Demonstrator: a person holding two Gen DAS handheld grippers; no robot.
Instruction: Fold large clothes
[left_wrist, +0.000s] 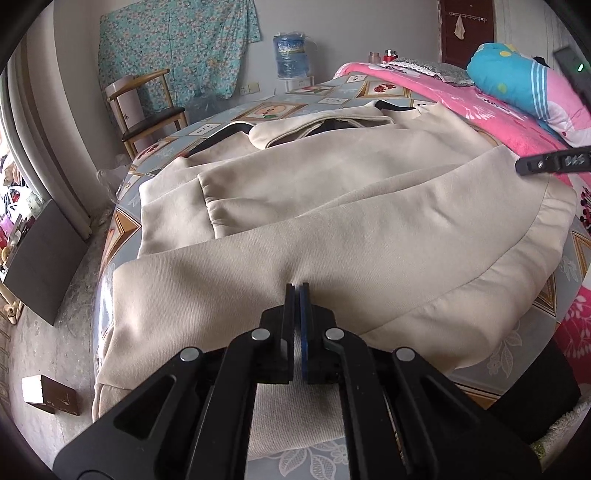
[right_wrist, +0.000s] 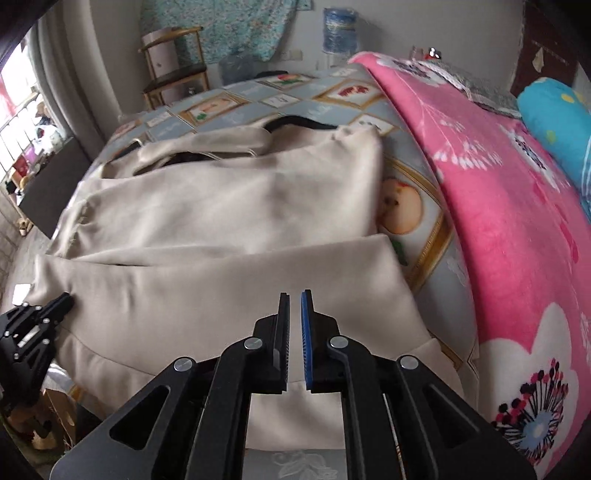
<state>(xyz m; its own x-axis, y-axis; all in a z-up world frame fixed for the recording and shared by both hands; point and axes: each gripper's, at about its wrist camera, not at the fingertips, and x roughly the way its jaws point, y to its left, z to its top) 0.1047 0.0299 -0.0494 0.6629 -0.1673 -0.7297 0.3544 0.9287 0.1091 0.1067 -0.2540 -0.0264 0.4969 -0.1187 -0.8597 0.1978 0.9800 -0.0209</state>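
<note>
While both tools are working over the bed, the large cream garment (left_wrist: 332, 206) is lying spread across the patterned sheet (left_wrist: 373, 90), collar end toward the far edge and hem toward the cameras.

Item, garment: it is sitting partly folded, with one sleeve or side panel (right_wrist: 221, 284) drawn across the near body so that the piece is narrowing into a strip. Dark lining (left_wrist: 332, 125) is showing at the neck opening. The near hem is draping slightly over the bed edge.

Item, left gripper (left_wrist: 298, 290): its jaws are pressed together, and a small pucker of cream cloth is rising at their tips. A pinch of fabric is probably being held there, likely to anchor the near fold while the other side is worked.

Item, right gripper (right_wrist: 295, 297): its jaws are standing almost together with a thin slit between them, and nothing is visibly caught in that slit. It is hovering just above the folded panel, near its right edge; the blur in its view suggests travel. In the left wrist view its tip (left_wrist: 532, 164) is appearing at the garment's right shoulder area.

Item, surroundings: a pink blanket (right_wrist: 491, 206) is lying beside the garment, apart from it; a wooden chair (left_wrist: 147, 110) and a water bottle (left_wrist: 290, 55) are standing beyond the bed.

Judged stage: early to middle, with lengthwise folds remaining.
</note>
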